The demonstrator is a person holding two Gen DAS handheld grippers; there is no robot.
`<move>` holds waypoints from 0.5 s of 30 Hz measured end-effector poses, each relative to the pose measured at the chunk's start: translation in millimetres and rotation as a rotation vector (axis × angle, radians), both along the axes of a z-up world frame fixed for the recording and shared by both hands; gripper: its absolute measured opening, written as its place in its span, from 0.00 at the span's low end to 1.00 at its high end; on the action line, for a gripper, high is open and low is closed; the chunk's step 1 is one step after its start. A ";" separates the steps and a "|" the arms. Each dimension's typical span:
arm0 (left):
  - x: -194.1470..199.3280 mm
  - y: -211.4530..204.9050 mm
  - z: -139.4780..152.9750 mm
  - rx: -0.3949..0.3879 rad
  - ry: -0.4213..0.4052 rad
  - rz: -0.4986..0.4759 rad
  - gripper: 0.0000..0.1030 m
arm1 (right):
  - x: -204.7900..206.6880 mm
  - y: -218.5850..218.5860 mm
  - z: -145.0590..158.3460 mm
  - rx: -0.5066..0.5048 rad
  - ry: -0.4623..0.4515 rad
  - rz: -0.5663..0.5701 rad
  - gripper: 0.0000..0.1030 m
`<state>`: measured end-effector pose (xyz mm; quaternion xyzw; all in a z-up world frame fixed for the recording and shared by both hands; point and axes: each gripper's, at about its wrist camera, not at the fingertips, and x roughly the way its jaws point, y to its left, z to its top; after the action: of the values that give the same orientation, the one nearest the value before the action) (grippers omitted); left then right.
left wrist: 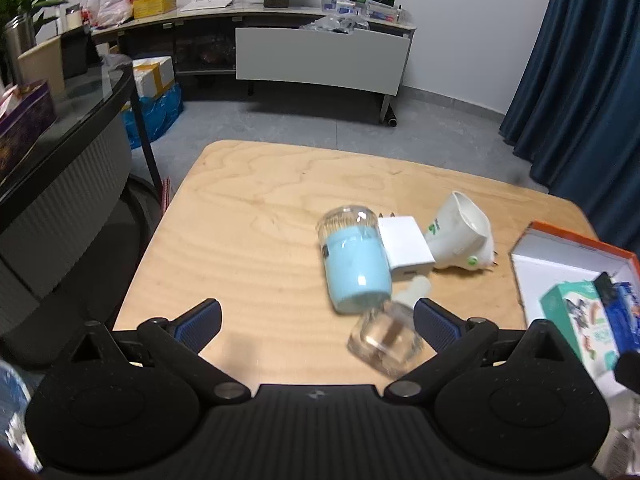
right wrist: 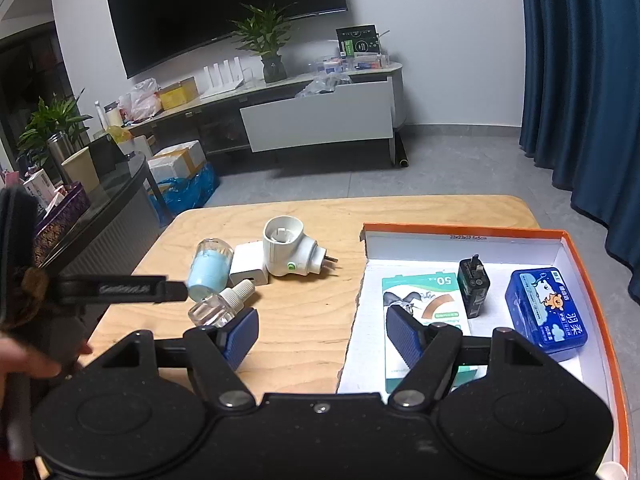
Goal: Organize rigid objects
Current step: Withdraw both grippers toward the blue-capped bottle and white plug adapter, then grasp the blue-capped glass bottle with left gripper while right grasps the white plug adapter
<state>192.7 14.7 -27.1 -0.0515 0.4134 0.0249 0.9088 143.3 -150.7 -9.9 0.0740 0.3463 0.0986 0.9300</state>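
The left gripper (left wrist: 316,322) has its jaws wide apart and grips nothing; its right finger (left wrist: 434,324) sits just beside a small clear bottle (left wrist: 386,340) with a white cap, lying on its side on the wooden table (left wrist: 248,224). Whether they touch, I cannot tell. Beyond the bottle lie a pale blue jar (left wrist: 354,260) with a clear lid, a white charger (left wrist: 406,248) and a white plug-in heater (left wrist: 460,238), bunched together. The right gripper (right wrist: 322,338) is also wide open and empty, over the near left edge of the orange-rimmed box (right wrist: 460,230), which holds a green carton (right wrist: 424,292), a black plug (right wrist: 474,286) and a blue tin (right wrist: 546,308).
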 end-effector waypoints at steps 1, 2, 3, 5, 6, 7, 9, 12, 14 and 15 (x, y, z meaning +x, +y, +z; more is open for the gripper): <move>5.9 -1.3 -1.7 0.008 0.004 -0.003 1.00 | 1.7 0.2 -0.6 -0.002 0.001 0.000 0.81; 11.1 -2.4 -3.5 0.011 0.006 -0.006 1.00 | 3.5 0.4 -1.3 -0.002 0.002 0.002 0.81; 16.1 -2.7 -5.5 0.009 0.008 -0.008 1.00 | 5.1 0.7 -2.2 -0.002 0.003 0.003 0.81; 25.7 -2.8 -9.9 0.011 0.015 -0.008 1.00 | 8.9 1.5 -3.8 -0.005 0.006 0.006 0.81; 30.1 -2.9 -12.5 0.014 0.021 -0.006 1.00 | 10.1 2.0 -4.4 -0.007 0.008 0.007 0.81; 34.3 -2.8 -15.6 0.015 0.027 -0.004 1.00 | 12.1 3.1 -5.0 -0.009 0.010 0.009 0.81; 41.2 -2.1 -20.6 0.022 0.036 0.000 1.00 | 17.8 4.5 -6.6 -0.013 0.013 0.014 0.81; 47.8 -0.4 -26.8 0.022 0.037 -0.013 1.00 | 25.6 8.2 -9.0 -0.022 0.019 0.023 0.81; 48.3 3.4 -28.1 0.014 0.020 -0.015 1.00 | 31.7 10.4 -11.1 -0.028 0.022 0.035 0.81; 48.8 5.1 -28.7 0.005 0.018 -0.019 0.98 | 35.1 12.2 -11.9 -0.033 0.023 0.040 0.81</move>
<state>241.5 19.8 -55.9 -0.0450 0.4220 0.0180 0.9053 178.4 -138.5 -21.8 0.0527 0.3600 0.1106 0.9249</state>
